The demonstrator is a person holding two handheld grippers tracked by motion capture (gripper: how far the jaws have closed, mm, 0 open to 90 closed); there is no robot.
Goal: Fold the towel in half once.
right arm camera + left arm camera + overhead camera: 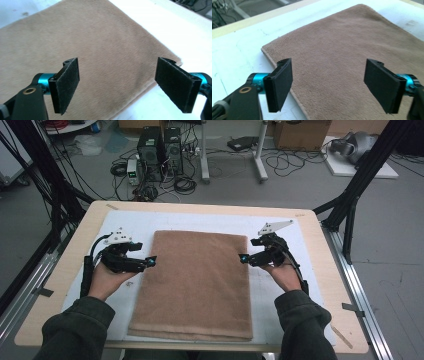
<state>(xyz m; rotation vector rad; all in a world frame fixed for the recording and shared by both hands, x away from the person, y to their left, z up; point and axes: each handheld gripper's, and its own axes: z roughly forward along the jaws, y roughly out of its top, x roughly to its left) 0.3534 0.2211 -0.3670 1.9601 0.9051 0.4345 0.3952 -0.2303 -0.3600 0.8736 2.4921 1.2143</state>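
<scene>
Towel (192,285), brown and folded flat, lies mid-frame on the bench (45,310) in the high view, left gripper (150,262) and right gripper (244,258) at its side edges. Left gripper view: jaws wide, empty, over the towel's edge. Right gripper view: same, wide and empty. Looks soft, light and floppy, so I'd pinch the layered edges near the corners.
</scene>
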